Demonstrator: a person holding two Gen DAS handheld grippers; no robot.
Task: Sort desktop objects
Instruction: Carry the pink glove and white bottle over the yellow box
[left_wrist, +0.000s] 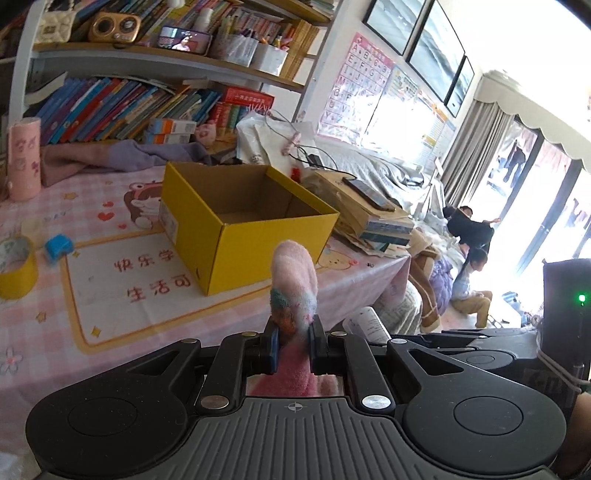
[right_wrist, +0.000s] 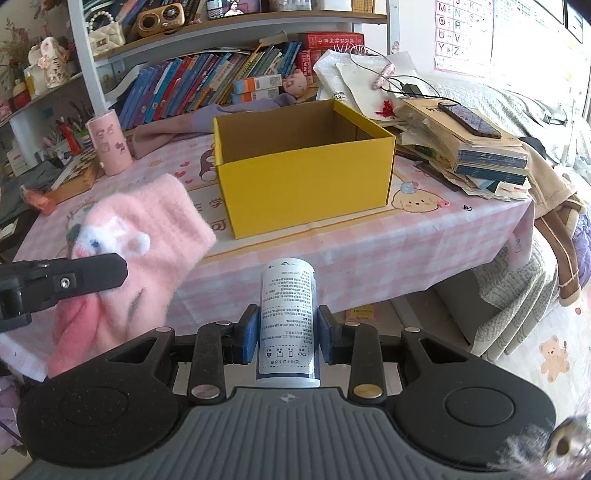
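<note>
Left gripper jaws clamp pink sock; right gripper jaws clamp bottle, long axis forward.

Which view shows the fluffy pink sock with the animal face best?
The right wrist view: the fluffy pink sock shows side-on, its white animal face and ribbed cuff visible, pinched by the left hand-held gripper. The left wrist view sees the sock end-on between that gripper's fingers, so its face is hidden.
</note>
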